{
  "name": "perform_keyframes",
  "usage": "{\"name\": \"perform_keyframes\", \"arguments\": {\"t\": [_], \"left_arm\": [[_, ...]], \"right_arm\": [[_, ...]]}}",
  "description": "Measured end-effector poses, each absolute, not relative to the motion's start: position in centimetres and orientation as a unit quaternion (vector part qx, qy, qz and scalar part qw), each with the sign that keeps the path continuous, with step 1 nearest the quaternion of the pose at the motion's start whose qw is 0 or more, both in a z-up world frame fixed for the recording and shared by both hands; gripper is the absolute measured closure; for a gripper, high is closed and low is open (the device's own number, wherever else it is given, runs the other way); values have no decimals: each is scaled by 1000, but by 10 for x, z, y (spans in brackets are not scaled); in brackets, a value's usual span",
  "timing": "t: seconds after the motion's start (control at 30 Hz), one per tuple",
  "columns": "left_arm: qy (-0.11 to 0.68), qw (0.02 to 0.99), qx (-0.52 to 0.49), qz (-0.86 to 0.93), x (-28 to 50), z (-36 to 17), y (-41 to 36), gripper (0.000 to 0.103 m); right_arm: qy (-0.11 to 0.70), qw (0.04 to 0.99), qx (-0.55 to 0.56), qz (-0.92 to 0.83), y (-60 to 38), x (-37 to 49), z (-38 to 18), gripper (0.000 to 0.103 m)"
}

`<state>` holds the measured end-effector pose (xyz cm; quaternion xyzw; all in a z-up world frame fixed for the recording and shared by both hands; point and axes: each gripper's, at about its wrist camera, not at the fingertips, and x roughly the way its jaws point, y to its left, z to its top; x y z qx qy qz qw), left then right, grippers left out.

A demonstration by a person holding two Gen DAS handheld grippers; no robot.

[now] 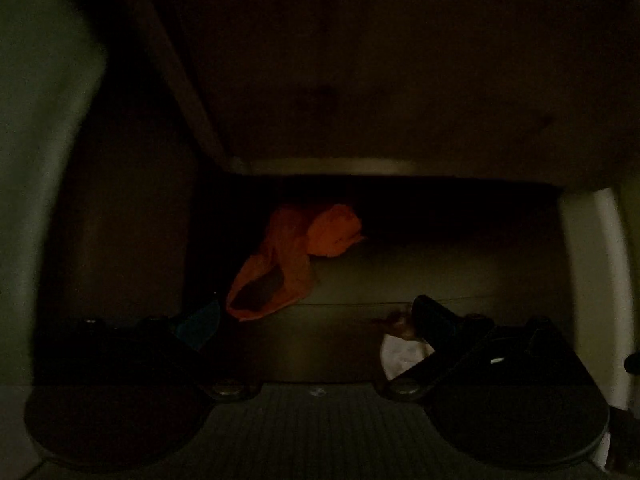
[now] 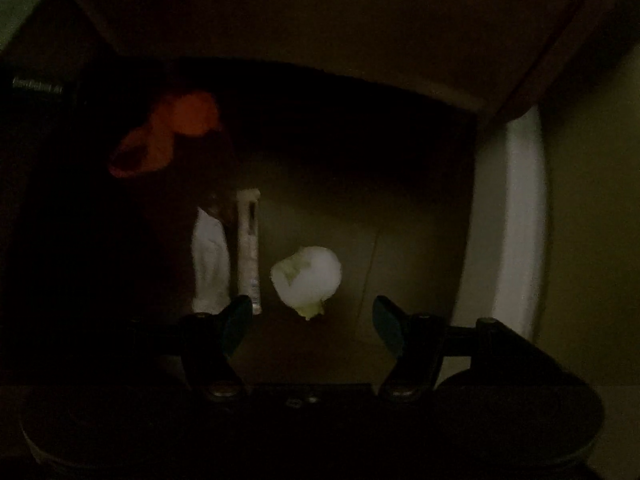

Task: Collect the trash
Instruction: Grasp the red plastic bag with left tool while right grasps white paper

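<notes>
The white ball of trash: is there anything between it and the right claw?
No. In the right wrist view, only bare floor lies between the open right claw and the white crumpled ball.

Wrapper lies between tissue and peel.

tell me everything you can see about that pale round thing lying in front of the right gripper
The pale round thing is a whitish, roughly ball-shaped lump with a yellowish-green patch on its upper left and a small yellowish tip at its lower end. It could be crumpled paper or a peeled vegetable; the dim light leaves that unclear. It lies alone on the dark floor under some furniture, just ahead of the open right gripper, roughly between its fingertips and not gripped. A slim pale packet lies to its left, apart from it.
</notes>
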<state>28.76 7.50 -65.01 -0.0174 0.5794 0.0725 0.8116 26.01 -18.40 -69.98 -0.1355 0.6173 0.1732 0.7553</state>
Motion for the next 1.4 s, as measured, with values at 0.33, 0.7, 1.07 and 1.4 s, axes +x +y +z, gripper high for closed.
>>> {"name": "perform_keyframes", "arguments": {"t": [0.33,0.7,1.07,1.4], "left_arm": [[582,809,46,62,343,-769,83,1],[622,780,60,29,371,-826,90,1],[625,779,40,32,378,-839,98,47],[607,793,41,34,356,-821,86,95]], "right_arm": [[614,713,-195,276,-186,300,-802,37],[599,648,-275,381,-168,312,-855,37],[608,664,-245,360,-174,308,-857,69],[593,711,-225,303,-179,280,-837,96]]}}
